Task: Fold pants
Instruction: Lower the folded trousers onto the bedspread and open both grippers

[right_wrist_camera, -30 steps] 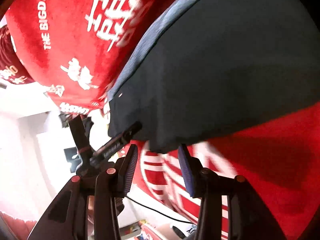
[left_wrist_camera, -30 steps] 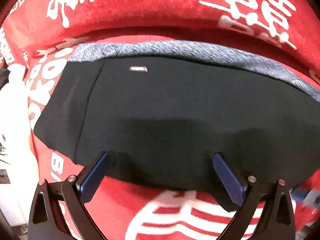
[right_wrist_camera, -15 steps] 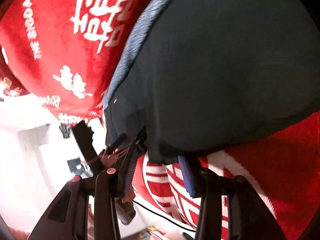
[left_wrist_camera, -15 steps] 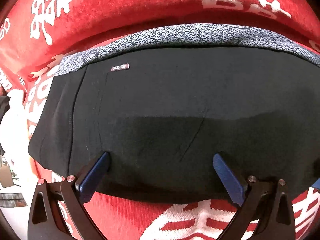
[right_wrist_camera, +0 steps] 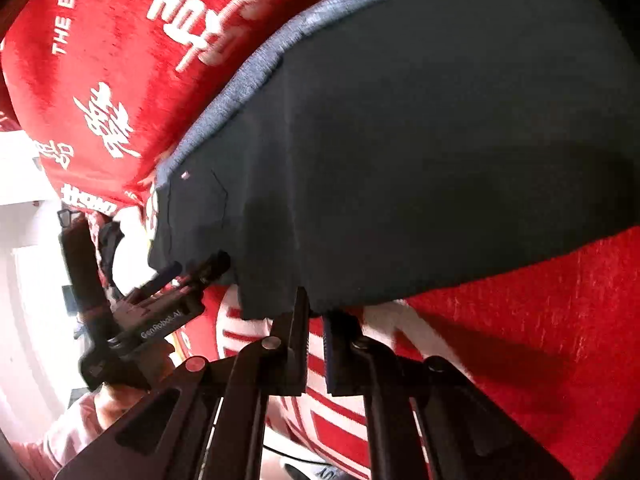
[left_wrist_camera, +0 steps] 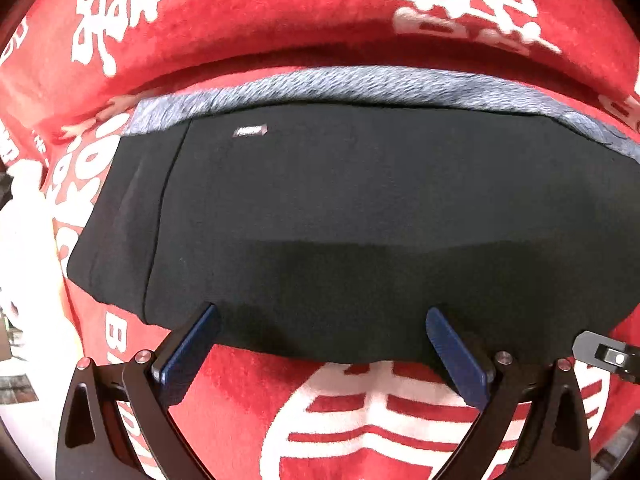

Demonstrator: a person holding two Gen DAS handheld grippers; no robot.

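Black pants: near hem nipped by right gripper, just closed. Left gripper: spread wide over hem, unclamped; best closed before lifting evenly.

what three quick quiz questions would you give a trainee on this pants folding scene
1. True or false: the left tongs are shut on the pants.
2. The blanket under the pants is: A plain blue, B red with white print, C green.
3. What do the right tongs pinch?

Key: 1 false, they stand open over the near edge. 2 B. 3 the pants' edge; their jaws have just closed on it.
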